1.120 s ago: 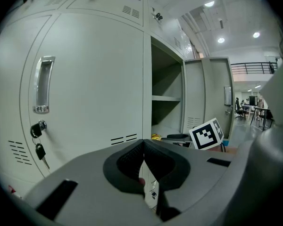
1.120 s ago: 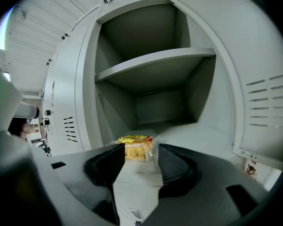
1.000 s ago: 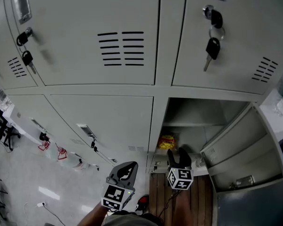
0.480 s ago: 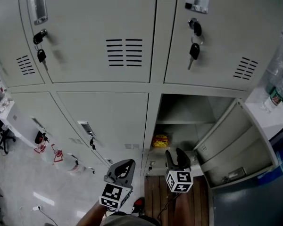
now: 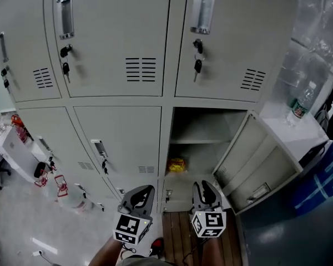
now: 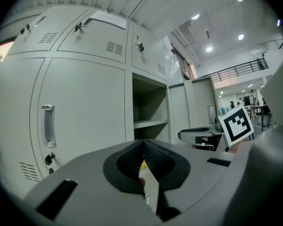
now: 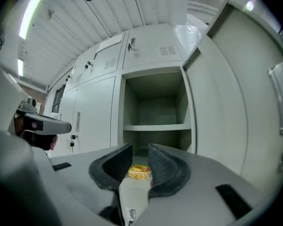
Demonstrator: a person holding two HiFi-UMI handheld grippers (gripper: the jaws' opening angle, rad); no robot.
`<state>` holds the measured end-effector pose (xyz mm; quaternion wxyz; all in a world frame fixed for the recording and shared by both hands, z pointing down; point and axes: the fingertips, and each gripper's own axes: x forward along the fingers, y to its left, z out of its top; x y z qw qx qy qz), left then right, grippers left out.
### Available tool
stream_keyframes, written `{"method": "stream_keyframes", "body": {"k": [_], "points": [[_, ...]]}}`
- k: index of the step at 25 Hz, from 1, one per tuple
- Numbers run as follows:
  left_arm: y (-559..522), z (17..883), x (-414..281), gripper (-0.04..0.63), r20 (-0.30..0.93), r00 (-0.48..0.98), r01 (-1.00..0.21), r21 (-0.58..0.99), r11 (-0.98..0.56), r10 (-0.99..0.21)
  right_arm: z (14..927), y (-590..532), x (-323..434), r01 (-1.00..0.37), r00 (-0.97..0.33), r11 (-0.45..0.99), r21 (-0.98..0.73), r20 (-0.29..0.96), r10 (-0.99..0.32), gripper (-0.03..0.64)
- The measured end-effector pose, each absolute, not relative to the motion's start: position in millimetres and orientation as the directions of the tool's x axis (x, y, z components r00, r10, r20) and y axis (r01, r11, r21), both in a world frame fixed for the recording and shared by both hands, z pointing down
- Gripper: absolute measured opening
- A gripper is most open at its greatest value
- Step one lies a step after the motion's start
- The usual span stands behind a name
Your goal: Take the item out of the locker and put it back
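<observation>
Your right gripper [image 5: 203, 186] has backed off, jaws closing empty; left gripper [image 5: 144, 193] pinched together; yellow snack packet [image 5: 176, 164] still far inside the locker [image 5: 203, 122].

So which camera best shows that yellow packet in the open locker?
The right gripper view: the flat yellow packet lies centred, under the grey locker's shelf. The head view shows it small; the left gripper view, only a yellow sliver.

The packet [image 5: 176, 164] lies in the open locker [image 5: 206, 122], under its shelf [image 5: 195, 140].
</observation>
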<state>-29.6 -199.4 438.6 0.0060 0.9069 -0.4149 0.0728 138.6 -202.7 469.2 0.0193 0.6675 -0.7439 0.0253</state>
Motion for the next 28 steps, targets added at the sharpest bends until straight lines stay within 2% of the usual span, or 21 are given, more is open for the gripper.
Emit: {"method": "stream_keyframes", "body": {"k": [11, 28], "points": [[-122.2, 430.8, -24.1, 0.023, 0.111, 0.66, -0.742, -0.058, -0.668, -0.743, 445.4, -100.3, 136.4, -0.998, -0.058, 0.058, 0.039, 0.002, -0.998, 0.036], [-18.6, 471.7, -36.8, 0.023, 0.163, 0.639, -0.759, -0.027, -0.651, -0.752, 473.7, 4.3, 110.3, -0.994, -0.107, 0.108, 0.031, 0.034, -0.994, 0.017]]}}
